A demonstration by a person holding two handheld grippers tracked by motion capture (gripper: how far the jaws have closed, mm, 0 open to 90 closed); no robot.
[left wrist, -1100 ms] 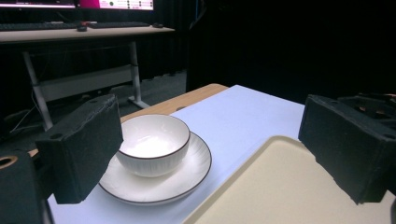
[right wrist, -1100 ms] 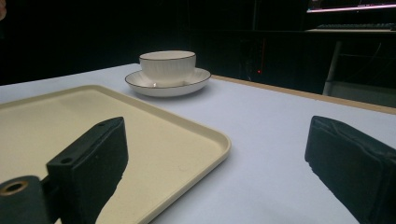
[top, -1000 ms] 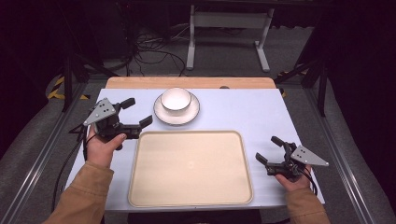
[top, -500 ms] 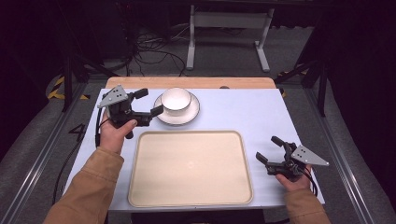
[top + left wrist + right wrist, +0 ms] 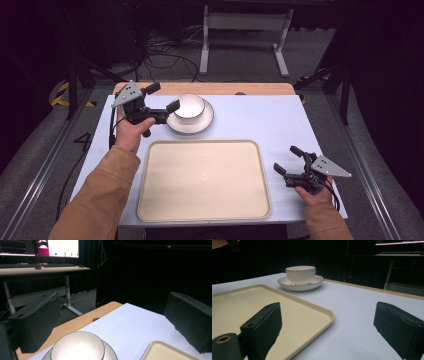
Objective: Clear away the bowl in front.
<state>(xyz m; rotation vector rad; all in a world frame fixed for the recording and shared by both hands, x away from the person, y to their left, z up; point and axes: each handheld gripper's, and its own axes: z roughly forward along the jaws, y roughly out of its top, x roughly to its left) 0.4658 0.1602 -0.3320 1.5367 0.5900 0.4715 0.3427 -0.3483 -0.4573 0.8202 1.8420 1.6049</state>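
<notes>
Bench [image 5: 260, 120]: pale blue-white top with a wooden strip along the far edge.

Tray [image 5: 165, 200]: cream, rectangular with rounded corners, lying flat on the near half of the bench. Its surface is bare; nothing lies in it.

Saucer [image 5: 206, 123]: white with a dark rim line, on the bench just beyond the tray's far left corner, apart from the tray. A white cup [image 5: 189, 106] with a dark rim stands upright in its middle. Seen from the left tool's camera, the cup's inside is bright white; no contents can be made out. From the right tool's camera the cup wall looks ribbed.

Left tool [image 5: 161, 99]: held in the person's left hand [image 5: 129, 131] just left of the saucer, jaws spread wide and released, gripping nothing. Its nearer jaw tip lies over or beside the saucer's left rim; contact cannot be judged.

Right tool [image 5: 288, 160]: held low over the bench just right of the tray's right edge, well apart from the cup, jaws spread and empty.
</notes>
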